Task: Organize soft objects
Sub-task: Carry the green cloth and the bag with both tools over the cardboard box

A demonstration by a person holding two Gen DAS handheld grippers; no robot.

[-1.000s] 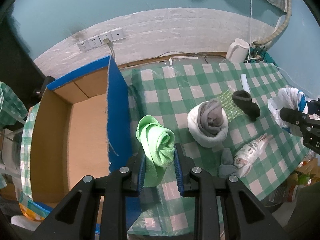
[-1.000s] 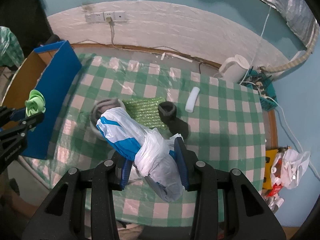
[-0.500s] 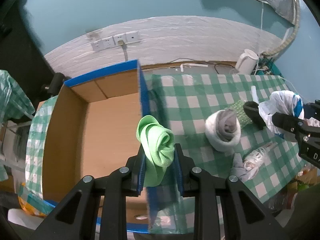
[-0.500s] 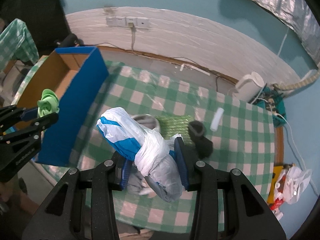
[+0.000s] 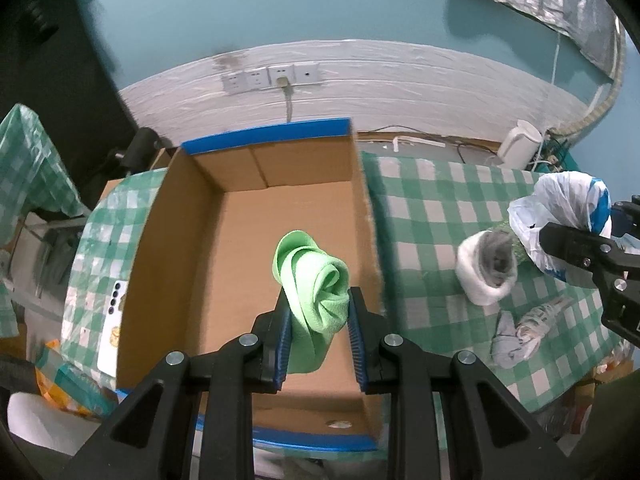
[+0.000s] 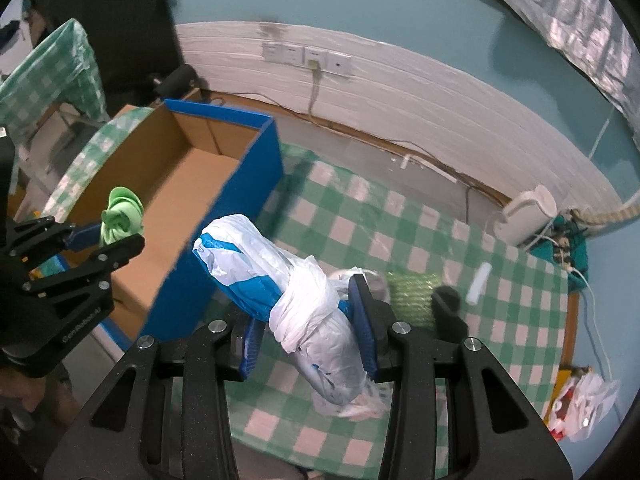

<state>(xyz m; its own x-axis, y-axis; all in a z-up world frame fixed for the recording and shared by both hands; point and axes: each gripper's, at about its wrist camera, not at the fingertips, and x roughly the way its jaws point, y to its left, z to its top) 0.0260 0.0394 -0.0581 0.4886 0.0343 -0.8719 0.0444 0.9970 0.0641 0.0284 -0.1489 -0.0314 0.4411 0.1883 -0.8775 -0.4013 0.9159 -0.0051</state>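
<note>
- The desk [image 5: 440, 208] below my jaws wears a green-and-white checked cloth.
- An open cardboard box [image 5: 192, 240] with blue outer walls stands at its left end.
- A white roll with a grey core [image 5: 486, 276] sits right of the box.
- A grey cloth [image 5: 506, 340] touches a crumpled printed wrapper [image 5: 540, 320] near the front edge.
- Green mesh [image 6: 412, 292], a black sock [image 6: 450, 308] and a white tube [image 6: 478, 280] lie further right.
- A white kettle [image 6: 524, 216] stands at the back corner.

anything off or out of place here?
Nothing is spilled or damaged. One oddity: a phone lies on the table beside the cardboard box, among soft items. Both claws hold their loads cleanly.
</note>
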